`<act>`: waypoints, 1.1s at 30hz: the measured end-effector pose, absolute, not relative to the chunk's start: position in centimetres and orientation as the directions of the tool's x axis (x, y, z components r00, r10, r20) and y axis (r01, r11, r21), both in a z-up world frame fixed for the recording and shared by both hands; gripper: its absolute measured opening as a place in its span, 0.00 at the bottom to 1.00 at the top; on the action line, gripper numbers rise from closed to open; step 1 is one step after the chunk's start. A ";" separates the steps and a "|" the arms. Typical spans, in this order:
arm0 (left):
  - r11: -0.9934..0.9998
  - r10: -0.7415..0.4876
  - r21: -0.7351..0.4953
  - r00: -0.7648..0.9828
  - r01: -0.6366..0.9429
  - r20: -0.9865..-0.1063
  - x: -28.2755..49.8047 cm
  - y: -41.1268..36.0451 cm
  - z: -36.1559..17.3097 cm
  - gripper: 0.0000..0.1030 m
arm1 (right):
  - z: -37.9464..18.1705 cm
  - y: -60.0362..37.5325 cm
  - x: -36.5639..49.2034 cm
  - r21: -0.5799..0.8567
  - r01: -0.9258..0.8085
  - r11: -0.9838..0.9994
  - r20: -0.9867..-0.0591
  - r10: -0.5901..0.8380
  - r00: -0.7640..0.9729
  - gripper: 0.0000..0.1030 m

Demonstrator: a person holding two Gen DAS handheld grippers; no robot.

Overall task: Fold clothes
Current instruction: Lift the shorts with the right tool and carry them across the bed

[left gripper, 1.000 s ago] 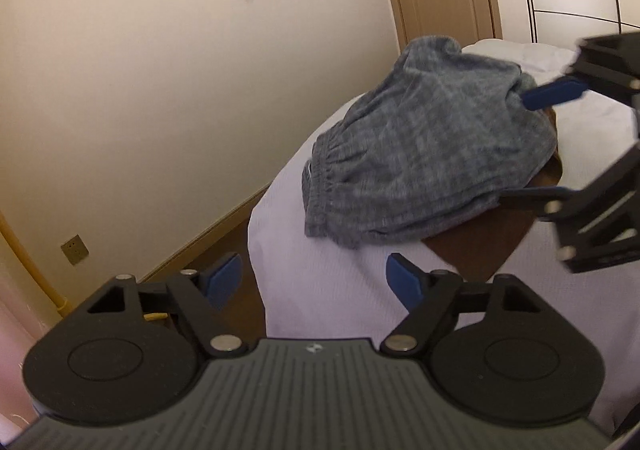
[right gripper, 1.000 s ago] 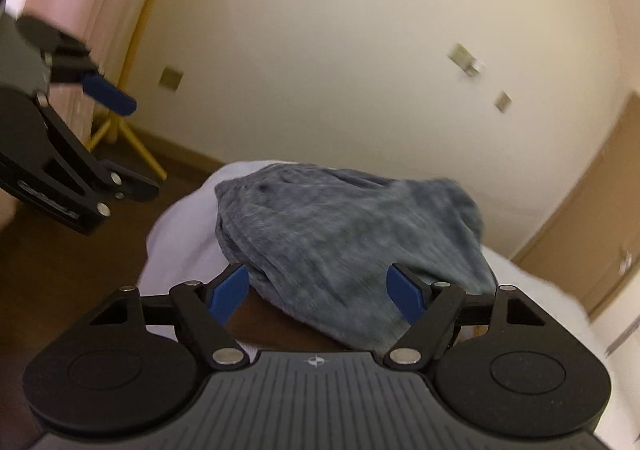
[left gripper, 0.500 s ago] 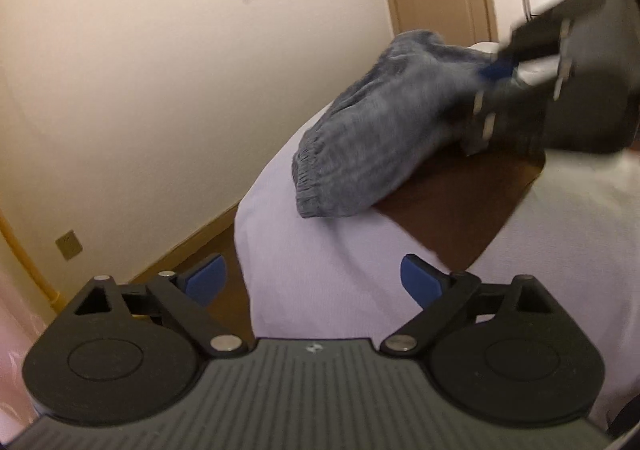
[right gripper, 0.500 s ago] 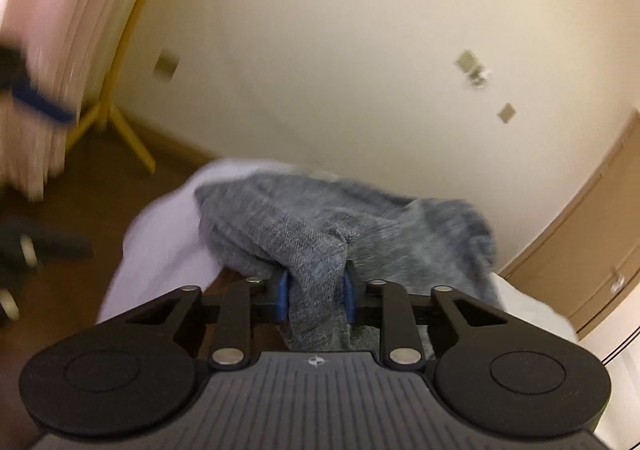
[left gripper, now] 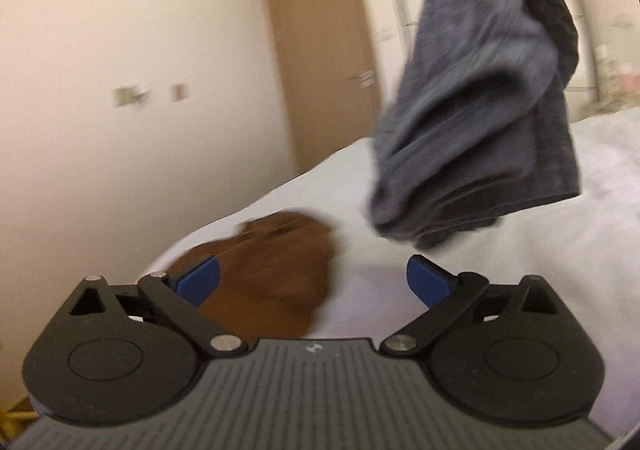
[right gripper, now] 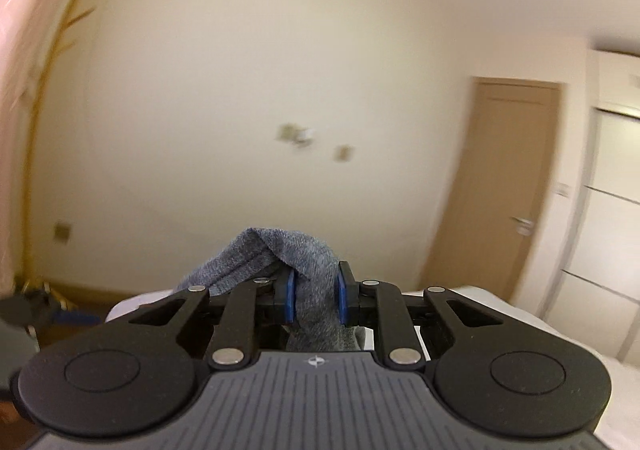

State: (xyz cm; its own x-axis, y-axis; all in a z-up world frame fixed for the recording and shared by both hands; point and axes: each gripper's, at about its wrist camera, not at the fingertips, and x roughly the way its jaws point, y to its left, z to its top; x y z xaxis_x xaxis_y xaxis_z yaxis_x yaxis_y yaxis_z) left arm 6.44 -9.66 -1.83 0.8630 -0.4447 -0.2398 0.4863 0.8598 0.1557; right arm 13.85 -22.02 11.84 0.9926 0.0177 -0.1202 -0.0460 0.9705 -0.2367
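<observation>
White bed (left gripper: 500, 250), R gripper (right gripper: 314, 298) raised, clamping grey shorts (left gripper: 476, 121); L gripper (left gripper: 312, 282) wide, empty

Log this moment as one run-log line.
task: fold clothes | right gripper: shut on grey garment, lifted off white bed | left gripper: open, holding nothing | brown garment: on bed

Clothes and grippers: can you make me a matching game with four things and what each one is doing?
1 grey garment
2 brown garment
3 left gripper
4 right gripper

a open, holding nothing
b lying on the white bed
c hanging in the air
d shut on cloth

Pairs: 1-c, 2-b, 3-a, 4-d
</observation>
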 end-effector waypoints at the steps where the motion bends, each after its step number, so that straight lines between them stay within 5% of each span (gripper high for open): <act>1: 0.842 -0.482 0.143 0.844 0.521 -0.235 5.3 -10.7 -1.7 0.96 | 12.3 -23.3 11.9 -0.215 -0.013 0.976 -0.127 -0.015 0.992 0.18; 7: 0.727 -0.634 0.118 0.727 0.677 -0.263 -0.4 -16.6 -2.2 0.97 | 12.4 -30.0 1.5 -0.141 0.211 0.967 -0.205 -0.237 0.950 0.19; 17: 0.493 -0.782 0.136 0.506 0.859 -0.364 -7.7 -24.7 -4.2 0.95 | 3.4 -42.1 -7.7 0.104 0.524 0.846 -0.440 -0.433 0.787 0.25; 20: 0.425 -0.802 0.183 0.462 0.887 -0.380 -9.3 -26.6 -4.8 0.95 | 1.3 -44.1 -9.1 0.138 0.575 0.807 -0.445 -0.468 0.763 0.33; 25: 0.344 -0.816 0.242 0.416 0.907 -0.401 -9.3 -30.2 -6.2 0.95 | -1.0 -47.0 -11.3 0.140 0.642 0.754 -0.462 -0.524 0.715 0.67; 33: 0.218 -0.824 0.372 0.374 0.903 -0.425 -9.6 -36.5 -8.7 0.94 | -3.9 -49.7 -15.1 0.185 0.712 0.678 -0.505 -0.556 0.660 0.82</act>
State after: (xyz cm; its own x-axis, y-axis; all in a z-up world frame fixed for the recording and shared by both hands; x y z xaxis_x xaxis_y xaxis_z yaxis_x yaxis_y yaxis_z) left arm -9.58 -36.45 -8.67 0.3739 -0.8242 -0.4254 0.9025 0.2176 0.3716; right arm -15.14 -49.66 -3.92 0.6602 -0.5560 -0.5049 0.7119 0.6776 0.1847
